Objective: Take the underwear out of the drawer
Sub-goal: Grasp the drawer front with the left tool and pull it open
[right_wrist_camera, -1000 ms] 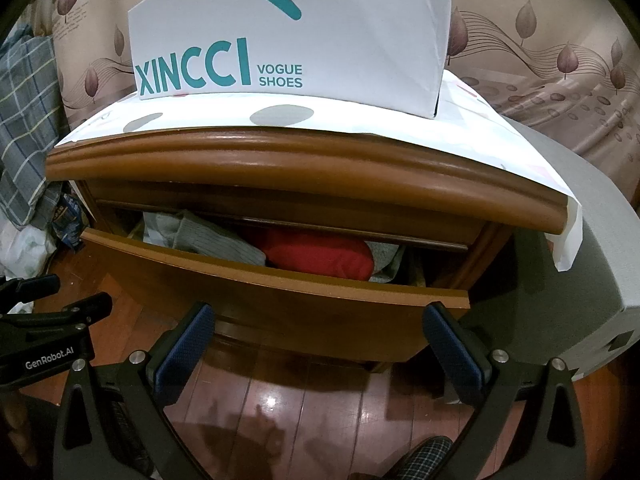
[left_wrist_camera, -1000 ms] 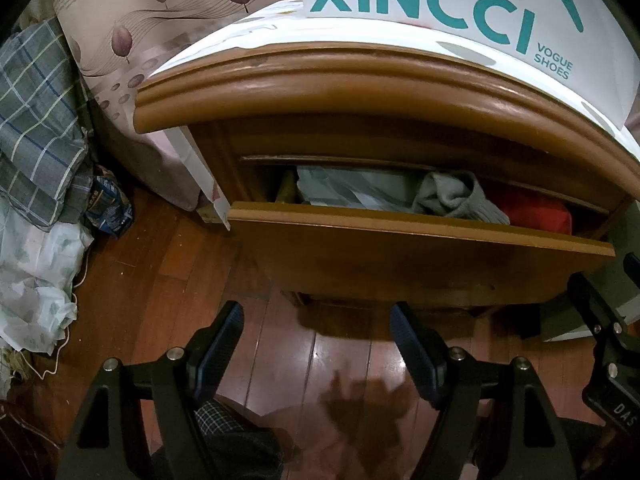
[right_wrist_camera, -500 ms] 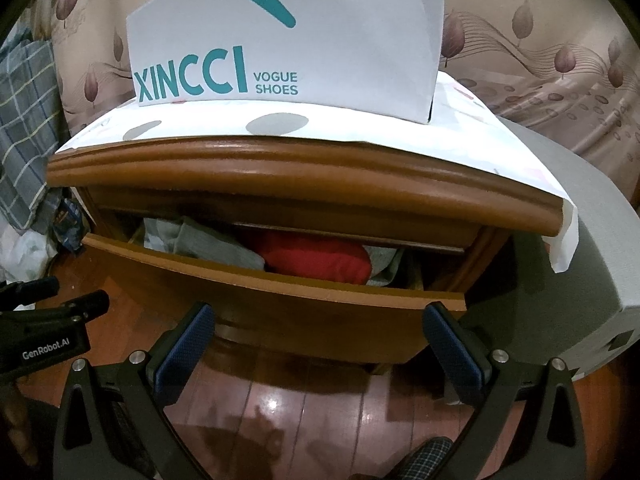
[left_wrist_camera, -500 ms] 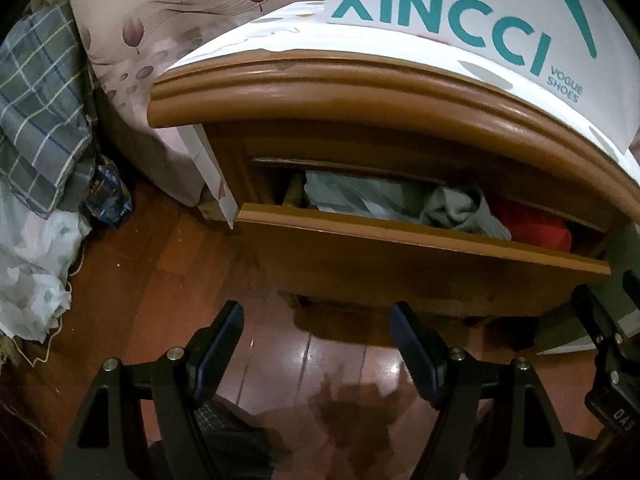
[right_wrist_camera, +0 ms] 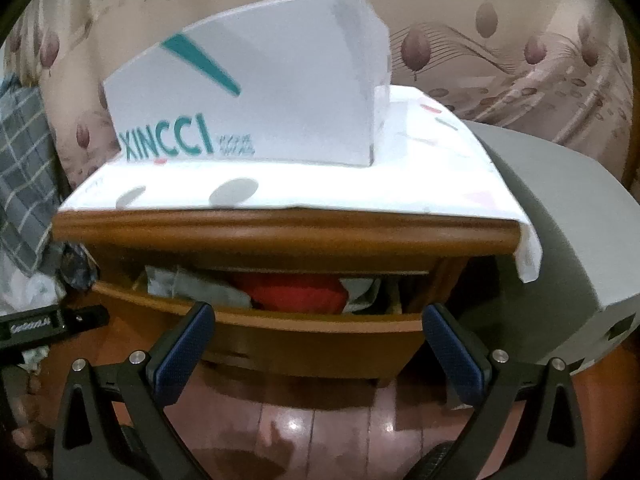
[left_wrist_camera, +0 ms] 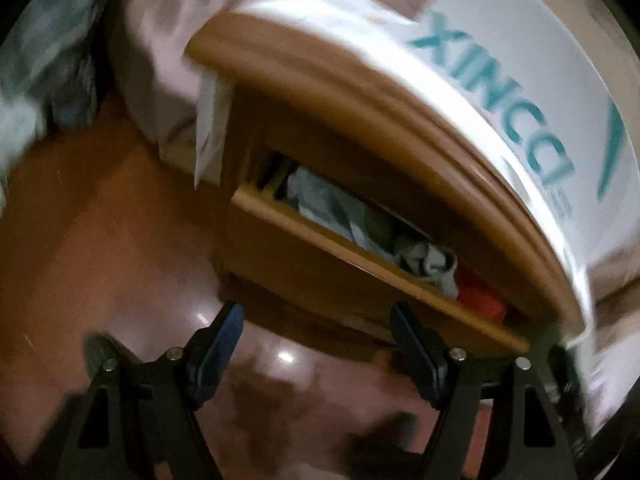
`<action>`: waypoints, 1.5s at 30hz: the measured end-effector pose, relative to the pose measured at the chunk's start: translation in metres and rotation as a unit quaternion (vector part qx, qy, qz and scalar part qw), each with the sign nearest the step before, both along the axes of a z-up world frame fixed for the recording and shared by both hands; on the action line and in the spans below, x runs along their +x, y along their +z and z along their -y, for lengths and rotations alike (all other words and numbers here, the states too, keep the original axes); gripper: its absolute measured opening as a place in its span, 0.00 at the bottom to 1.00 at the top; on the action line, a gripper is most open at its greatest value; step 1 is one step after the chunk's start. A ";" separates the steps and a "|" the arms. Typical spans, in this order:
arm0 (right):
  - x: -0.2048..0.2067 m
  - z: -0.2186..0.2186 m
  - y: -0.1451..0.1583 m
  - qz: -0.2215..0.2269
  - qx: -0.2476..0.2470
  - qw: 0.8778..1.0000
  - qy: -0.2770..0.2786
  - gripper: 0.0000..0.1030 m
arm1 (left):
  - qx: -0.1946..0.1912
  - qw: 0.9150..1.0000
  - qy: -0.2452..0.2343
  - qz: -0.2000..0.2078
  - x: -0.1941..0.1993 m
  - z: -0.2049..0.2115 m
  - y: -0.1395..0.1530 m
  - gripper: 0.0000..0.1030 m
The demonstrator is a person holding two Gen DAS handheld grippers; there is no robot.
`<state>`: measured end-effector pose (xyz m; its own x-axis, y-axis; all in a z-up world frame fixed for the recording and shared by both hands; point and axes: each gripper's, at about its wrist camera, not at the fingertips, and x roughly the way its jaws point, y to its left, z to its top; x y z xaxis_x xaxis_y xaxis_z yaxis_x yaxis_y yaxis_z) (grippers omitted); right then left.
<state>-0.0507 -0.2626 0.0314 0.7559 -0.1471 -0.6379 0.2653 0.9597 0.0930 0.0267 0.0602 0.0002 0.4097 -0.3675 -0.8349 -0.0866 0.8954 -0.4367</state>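
Nearest, the right gripper [right_wrist_camera: 316,344] hangs wide open and empty before the drawer front [right_wrist_camera: 312,340]; the left gripper [left_wrist_camera: 316,344] is likewise spread and holding nothing. Just beyond, the drawer [left_wrist_camera: 360,256] stands partly pulled out under the nightstand's top edge, packed with soft folded cloth: grey-green pieces [right_wrist_camera: 208,288] toward its left, a red garment [right_wrist_camera: 304,292] mid-drawer. Probably light and limp, the red one should pinch best at its raised fold. Above sits a XINCCI shoe box [right_wrist_camera: 256,92].
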 end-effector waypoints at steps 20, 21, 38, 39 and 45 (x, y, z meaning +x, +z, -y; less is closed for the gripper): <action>-0.012 0.038 0.026 0.039 0.019 0.998 -0.043 1.00 | -0.170 0.975 0.117 -0.086 0.040 -0.014 -0.052 0.77; -0.012 0.040 0.026 0.039 0.020 0.998 -0.044 1.00 | -0.173 0.973 0.123 -0.092 0.041 -0.013 -0.057 0.77; -0.013 0.048 0.027 0.037 0.022 0.998 -0.055 1.00 | -0.144 0.968 0.163 -0.121 0.063 -0.008 -0.095 0.94; -0.012 0.048 0.027 0.036 0.022 0.998 -0.054 1.00 | -0.145 0.968 0.162 -0.128 0.065 -0.005 -0.102 0.95; -0.011 0.047 0.025 0.031 0.014 0.998 -0.055 1.00 | -0.136 0.970 0.146 -0.142 0.073 -0.004 -0.113 1.00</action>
